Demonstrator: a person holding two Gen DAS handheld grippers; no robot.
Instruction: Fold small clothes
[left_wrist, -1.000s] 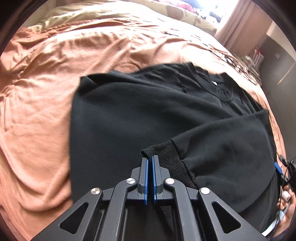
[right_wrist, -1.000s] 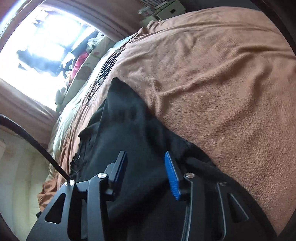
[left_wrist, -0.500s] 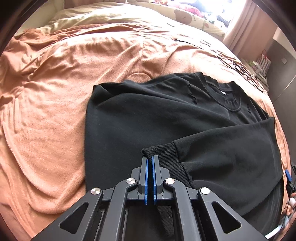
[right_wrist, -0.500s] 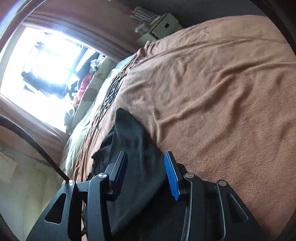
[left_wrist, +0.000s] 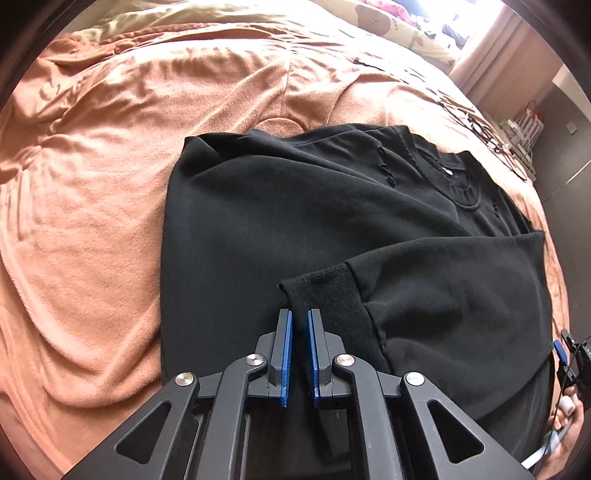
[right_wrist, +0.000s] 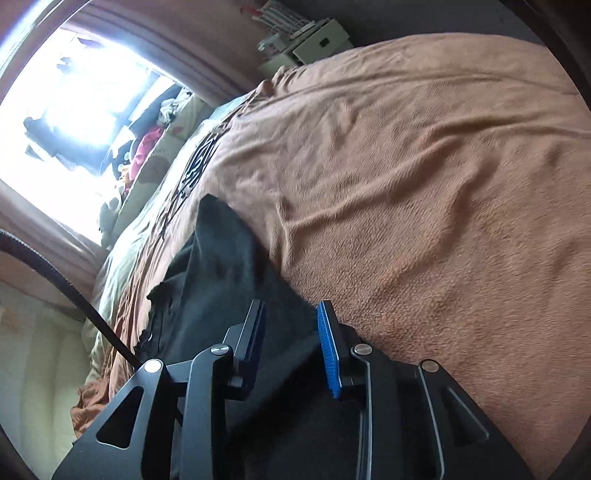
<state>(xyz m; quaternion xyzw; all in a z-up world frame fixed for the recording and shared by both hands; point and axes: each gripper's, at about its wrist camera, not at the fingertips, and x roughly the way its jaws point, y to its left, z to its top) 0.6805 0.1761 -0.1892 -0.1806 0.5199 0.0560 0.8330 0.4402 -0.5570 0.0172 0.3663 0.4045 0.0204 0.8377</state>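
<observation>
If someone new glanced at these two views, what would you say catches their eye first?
Most striking is the black long-sleeved sweatshirt spread flat on the rumpled orange fleece blanket, its sleeve folded across the body. The ribbed black cuff lies at the left gripper, whose jaws are opening around it. In the right wrist view, the right gripper is closing over the sweatshirt's edge, with a glaring bright window at upper left.

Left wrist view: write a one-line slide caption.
Left gripper opening around the ribbed cuff of a black sweatshirt spread on an orange blanket.
</observation>
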